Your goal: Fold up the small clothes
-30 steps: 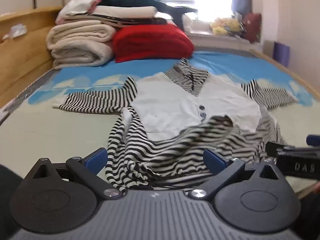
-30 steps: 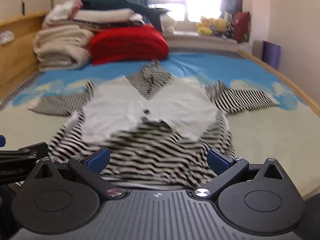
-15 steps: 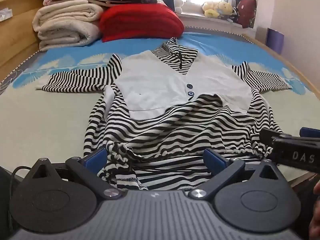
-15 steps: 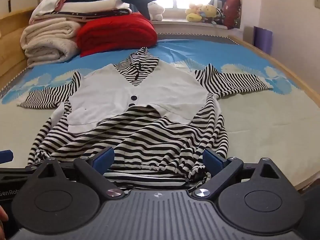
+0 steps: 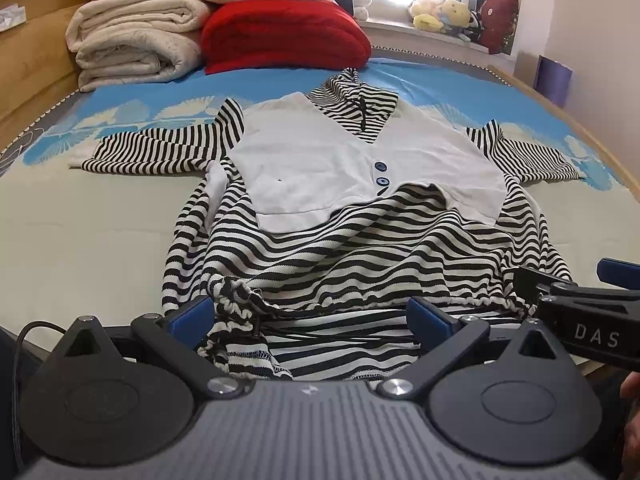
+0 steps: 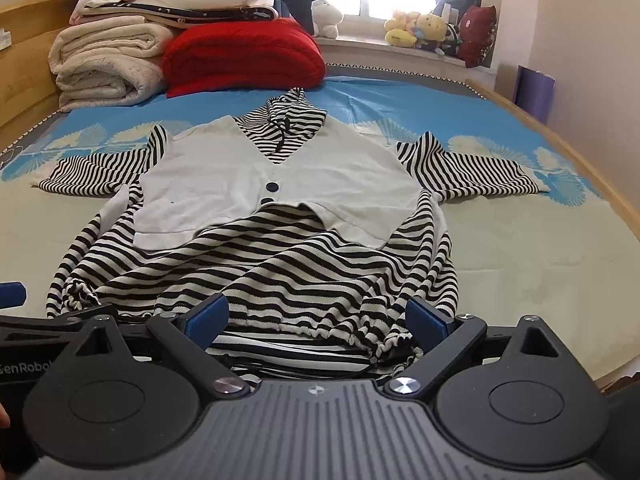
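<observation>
Left wrist view gave me the bed (image 5: 80, 240) first, its pale and blue sheet bearing folded blankets (image 5: 132, 40) and a red cushion (image 5: 284, 36) at the far end. My striped top (image 5: 340, 248) lay face up across the middle, sleeves spread, hem bunched nearest me. My left gripper (image 5: 308, 312) stood spread wide over the hem's left part. My right gripper (image 6: 316, 312) stood equally wide over the hem's right, gripping nothing.

The striped garment's near hem (image 5: 320, 364) is hidden behind the left gripper's body (image 5: 312, 432).
</observation>
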Tool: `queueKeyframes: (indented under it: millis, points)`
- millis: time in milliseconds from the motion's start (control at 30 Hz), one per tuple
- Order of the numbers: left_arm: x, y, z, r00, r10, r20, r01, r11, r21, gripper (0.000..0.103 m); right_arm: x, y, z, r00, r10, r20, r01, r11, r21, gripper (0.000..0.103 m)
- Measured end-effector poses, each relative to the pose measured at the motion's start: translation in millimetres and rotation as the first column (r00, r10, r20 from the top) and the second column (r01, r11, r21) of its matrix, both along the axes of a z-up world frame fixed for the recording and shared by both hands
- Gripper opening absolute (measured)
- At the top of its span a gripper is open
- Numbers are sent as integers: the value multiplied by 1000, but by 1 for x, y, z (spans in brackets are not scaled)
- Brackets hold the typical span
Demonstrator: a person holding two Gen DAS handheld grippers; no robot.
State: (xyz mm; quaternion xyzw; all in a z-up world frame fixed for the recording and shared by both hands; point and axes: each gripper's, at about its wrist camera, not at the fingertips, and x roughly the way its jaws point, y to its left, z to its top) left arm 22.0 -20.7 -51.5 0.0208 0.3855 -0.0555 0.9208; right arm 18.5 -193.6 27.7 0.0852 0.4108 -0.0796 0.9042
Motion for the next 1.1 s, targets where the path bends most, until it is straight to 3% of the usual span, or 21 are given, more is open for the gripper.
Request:
queueKeyframes:
  millis: [1100]
  points:
    - [0,-1,2,1000,3,0,-3,1000,-5,102,-1,2,3,1000,0,9,0,1000,-13,95]
